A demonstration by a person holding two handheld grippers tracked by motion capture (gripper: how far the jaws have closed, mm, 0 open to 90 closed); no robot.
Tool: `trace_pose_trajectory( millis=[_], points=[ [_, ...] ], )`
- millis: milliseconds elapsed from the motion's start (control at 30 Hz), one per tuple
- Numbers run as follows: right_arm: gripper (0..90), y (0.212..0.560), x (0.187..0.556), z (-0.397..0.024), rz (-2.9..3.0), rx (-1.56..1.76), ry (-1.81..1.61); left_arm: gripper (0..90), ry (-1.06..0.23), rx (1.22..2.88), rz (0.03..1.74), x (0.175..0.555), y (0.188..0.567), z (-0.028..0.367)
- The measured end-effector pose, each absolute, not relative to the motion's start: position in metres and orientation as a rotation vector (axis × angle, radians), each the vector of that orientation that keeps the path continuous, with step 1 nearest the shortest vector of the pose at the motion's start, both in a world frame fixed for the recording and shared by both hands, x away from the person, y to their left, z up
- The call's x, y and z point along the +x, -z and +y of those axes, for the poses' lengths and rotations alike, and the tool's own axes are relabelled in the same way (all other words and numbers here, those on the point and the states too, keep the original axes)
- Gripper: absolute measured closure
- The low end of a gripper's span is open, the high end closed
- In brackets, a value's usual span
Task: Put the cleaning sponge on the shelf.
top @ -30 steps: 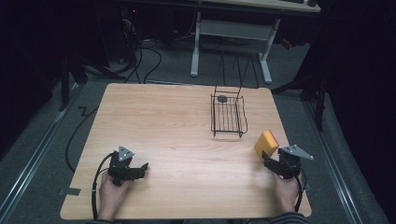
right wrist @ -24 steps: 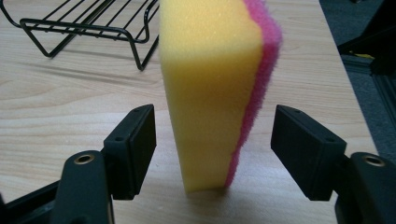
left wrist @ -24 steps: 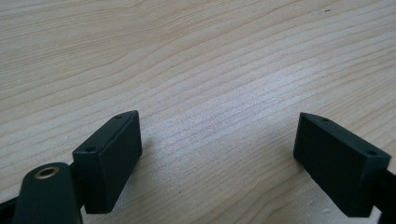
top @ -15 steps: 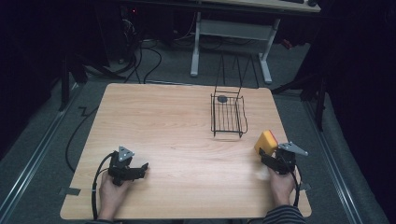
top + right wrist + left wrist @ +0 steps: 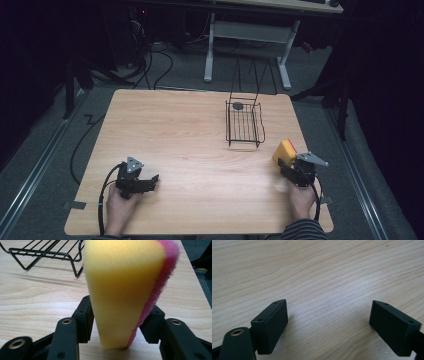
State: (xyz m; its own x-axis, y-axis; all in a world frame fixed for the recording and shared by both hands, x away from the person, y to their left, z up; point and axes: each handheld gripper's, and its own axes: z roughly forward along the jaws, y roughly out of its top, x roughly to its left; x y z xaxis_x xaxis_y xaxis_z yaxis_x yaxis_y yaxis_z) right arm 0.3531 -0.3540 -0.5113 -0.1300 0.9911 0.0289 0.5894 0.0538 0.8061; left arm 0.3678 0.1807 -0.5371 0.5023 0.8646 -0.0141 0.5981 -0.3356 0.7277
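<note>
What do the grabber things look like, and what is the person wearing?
Both grabbers are black. The left gripper and the right gripper each carry a grey three-cornered plate on top and trail a black cable. Their jaws are blocky, with small screw holes and brass-coloured rivets. A striped sleeve covers the person's right arm.
</note>
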Motion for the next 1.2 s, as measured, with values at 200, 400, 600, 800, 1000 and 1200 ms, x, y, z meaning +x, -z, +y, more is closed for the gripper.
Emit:
trace_pose_trajectory(
  millis=[200, 400, 600, 800, 1000, 1200],
  points=[
    [57.9, 0.509, 0.351, -0.353, 1.777, 1.565, -0.924, 15.7, -0.498, 2.061, 1.194, 0.368, 0.537, 0.181],
    [60.2, 0.508, 0.350, -0.354, 1.787, 1.556, -0.933, 15.7, -0.499, 2.061, 1.195, 0.368, 0.537, 0.181],
    [60.5, 0.507, 0.349, -0.355, 1.789, 1.549, -0.940, 15.7, -0.498, 2.061, 1.194, 0.368, 0.537, 0.181],
    [60.6, 0.504, 0.346, -0.356, 1.779, 1.557, -0.971, 15.7, -0.498, 2.061, 1.194, 0.368, 0.537, 0.181],
    [60.6, 0.500, 0.342, -0.356, 1.794, 1.542, -0.982, 15.7, -0.498, 2.061, 1.194, 0.368, 0.537, 0.181],
    [60.6, 0.495, 0.337, -0.357, 1.786, 1.532, -1.016, 15.7, -0.500, 2.063, 1.192, 0.368, 0.537, 0.181]
  ],
)
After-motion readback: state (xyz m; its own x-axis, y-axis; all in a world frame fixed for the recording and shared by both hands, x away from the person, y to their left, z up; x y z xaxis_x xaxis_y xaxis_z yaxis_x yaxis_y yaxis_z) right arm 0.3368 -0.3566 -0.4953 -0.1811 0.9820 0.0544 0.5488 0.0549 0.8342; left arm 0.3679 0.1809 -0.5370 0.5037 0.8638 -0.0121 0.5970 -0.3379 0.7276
